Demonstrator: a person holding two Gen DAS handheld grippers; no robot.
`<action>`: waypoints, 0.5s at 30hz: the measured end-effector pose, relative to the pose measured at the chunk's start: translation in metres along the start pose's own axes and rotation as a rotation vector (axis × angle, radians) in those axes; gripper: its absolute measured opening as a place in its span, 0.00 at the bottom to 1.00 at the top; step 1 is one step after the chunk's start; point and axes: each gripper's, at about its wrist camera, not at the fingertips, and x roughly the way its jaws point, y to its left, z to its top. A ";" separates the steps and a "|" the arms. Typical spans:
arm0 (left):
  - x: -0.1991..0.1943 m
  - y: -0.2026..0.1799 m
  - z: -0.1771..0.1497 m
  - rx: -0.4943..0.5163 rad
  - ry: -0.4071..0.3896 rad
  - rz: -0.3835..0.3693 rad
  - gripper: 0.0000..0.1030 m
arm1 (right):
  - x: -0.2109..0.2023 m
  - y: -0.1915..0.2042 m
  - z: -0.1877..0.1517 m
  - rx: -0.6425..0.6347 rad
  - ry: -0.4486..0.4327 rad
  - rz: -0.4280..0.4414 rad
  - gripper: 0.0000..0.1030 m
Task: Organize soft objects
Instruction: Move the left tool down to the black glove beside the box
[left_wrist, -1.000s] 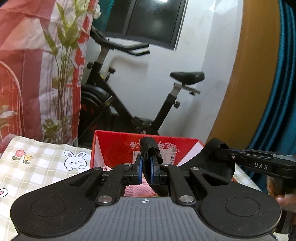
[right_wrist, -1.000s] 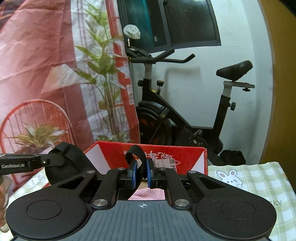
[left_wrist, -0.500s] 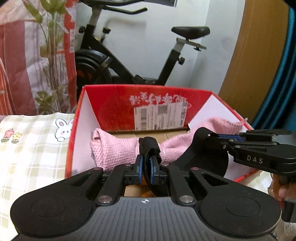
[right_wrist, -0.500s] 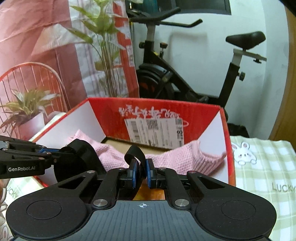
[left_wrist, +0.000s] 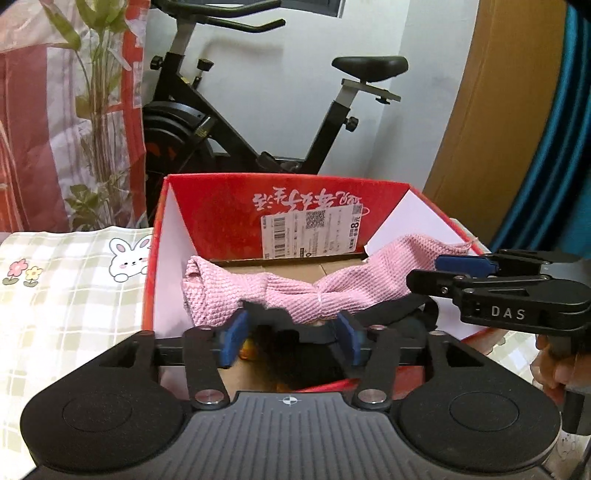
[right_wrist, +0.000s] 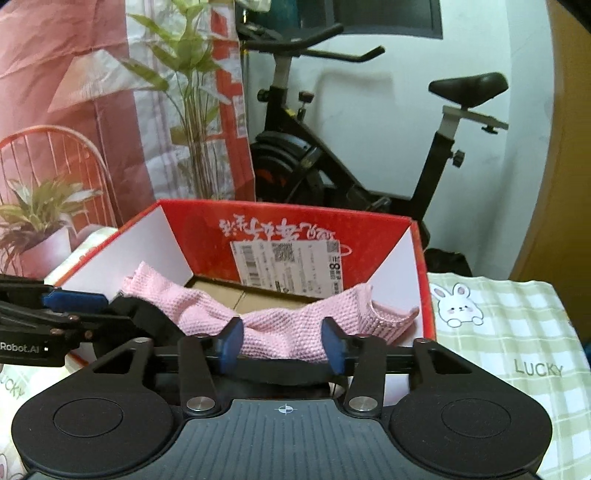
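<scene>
Both hand-held grippers have just been opening: the left hand-held gripper (left_wrist: 290, 334) and the right hand-held gripper (right_wrist: 282, 341) now stand with jaws apart, a slack black strap spanning each gap, pads gripping nothing. A second ago both were shut, each pinching a black strap. The pink knitted cloth (left_wrist: 295, 291) lies draped inside the red cardboard box (left_wrist: 221, 199), apparently released there. The box sits on a checked bunny-print cover (right_wrist: 509, 332) over the bench; an exercise bike (right_wrist: 295, 155) stands behind.
</scene>
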 end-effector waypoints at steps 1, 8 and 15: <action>-0.004 -0.001 0.000 -0.005 -0.010 0.007 0.73 | -0.004 0.001 0.000 0.001 -0.006 0.001 0.46; -0.044 -0.003 -0.006 -0.054 -0.078 -0.018 0.84 | -0.043 0.004 -0.006 0.003 -0.046 0.034 0.50; -0.072 -0.012 -0.031 -0.053 -0.053 -0.049 0.84 | -0.091 0.010 -0.028 -0.010 -0.060 0.089 0.51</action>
